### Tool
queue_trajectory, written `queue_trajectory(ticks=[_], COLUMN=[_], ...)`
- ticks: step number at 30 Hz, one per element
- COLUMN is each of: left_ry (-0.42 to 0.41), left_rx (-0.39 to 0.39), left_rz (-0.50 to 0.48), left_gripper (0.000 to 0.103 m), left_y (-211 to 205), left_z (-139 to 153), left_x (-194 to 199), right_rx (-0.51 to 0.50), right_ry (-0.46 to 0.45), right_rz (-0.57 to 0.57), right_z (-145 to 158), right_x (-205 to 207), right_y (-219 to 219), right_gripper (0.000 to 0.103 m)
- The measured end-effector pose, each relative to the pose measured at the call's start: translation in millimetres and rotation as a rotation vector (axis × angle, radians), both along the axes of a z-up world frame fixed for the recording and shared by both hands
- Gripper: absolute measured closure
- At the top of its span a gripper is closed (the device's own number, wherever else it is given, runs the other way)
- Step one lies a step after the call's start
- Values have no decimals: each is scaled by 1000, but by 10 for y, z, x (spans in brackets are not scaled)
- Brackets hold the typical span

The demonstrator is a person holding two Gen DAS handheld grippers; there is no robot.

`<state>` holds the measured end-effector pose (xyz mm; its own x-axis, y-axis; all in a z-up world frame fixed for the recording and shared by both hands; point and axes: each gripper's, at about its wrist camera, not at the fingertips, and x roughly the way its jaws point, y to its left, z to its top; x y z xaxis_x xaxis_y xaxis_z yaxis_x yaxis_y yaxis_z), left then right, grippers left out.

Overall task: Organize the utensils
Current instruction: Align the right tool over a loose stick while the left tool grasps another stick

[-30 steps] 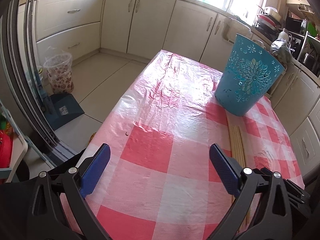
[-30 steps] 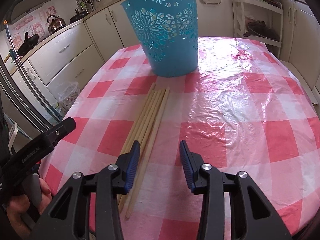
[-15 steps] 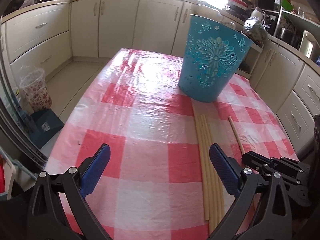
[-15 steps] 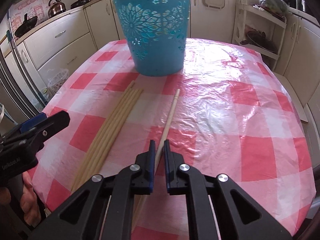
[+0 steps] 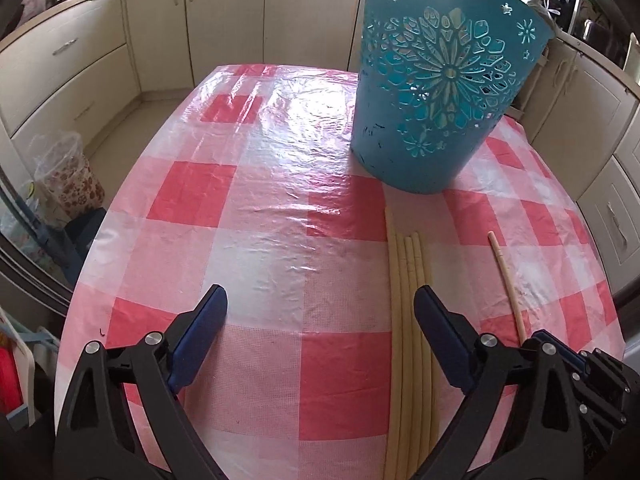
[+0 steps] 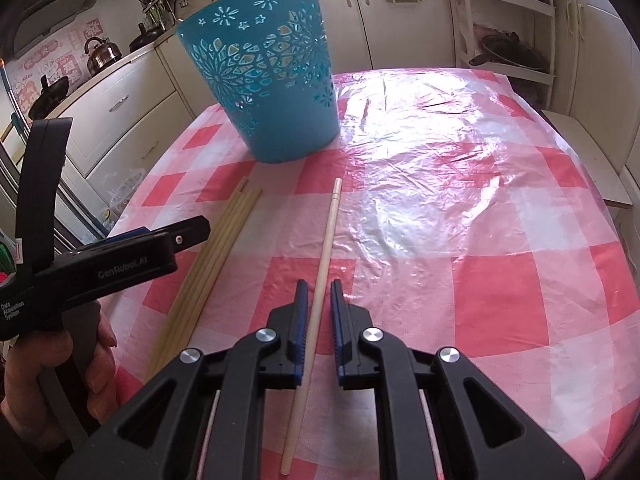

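Across the red-and-white checked worktop (image 6: 500, 208), under its wrinkled clear plastic cover, the widest open room lay at 3 o'clock in the right wrist view, bare all the way to the rounded edge. At 11 o'clock stood the turquoise cut-out basket (image 6: 276, 80), upright near the far edge. Just short of its base, at 9 o'clock, a bundle of pale wooden sticks (image 6: 212, 256) lay side by side, touching one another and running toward the near edge. One single stick (image 6: 326, 240) lay apart from the bundle, its far tip pointing at 12 o'clock toward the basket. The right gripper (image 6: 319, 312) had its fingers drawn in around this stick, having just been closing on it and then easing slightly; a sliver of daylight showed on either side, so they did not plainly pinch it. In the left wrist view the left gripper (image 5: 320, 344) hovered with fingers spread wide and nothing held, its right finger (image 5: 440, 340) above the bundle (image 5: 408, 320). The single stick (image 5: 506, 276) sat at 3 o'clock, and the basket (image 5: 436, 92) at 1 o'clock. Bare worktop (image 5: 240, 200) stretched from 9 to 12 o'clock, ending at a curved edge above the kitchen floor.
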<state>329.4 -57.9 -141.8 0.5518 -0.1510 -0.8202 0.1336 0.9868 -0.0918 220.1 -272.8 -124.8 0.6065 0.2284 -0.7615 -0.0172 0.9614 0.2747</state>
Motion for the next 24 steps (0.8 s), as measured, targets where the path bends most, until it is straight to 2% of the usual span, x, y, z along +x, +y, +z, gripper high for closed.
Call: queue_trajectory(ticks=[4,11,18,20,22,23,24], left_ry=[5,-9,-10,-20,-35,-40,-44], left_rx=[64,64,119,115,107,98,85], left_rz=[1,30,-4,-2,0,3,4], left_gripper=[13,20,26,33,48,53,62], left_y=[-68,-13,-125,-119,-99,-78,-52], left_z=[-14,4,-5,2,16,25,35], left_x=[18,14,84,113,111,102,97], right_rx=[7,13,-2,-6,-7,-7,-8], right_ry=[-1,-4,-8,-9,-10,-10,-10], right_rz=[-1,-7,-1,-2,-6,-10,-14], right_z=[-1,5,9,7,5,4,3], right_x=[18,14,17,27,46,65,91], right_y=[-6,-17,13,13,4,2,3], right_gripper=[90,82,78,78,78,78,78])
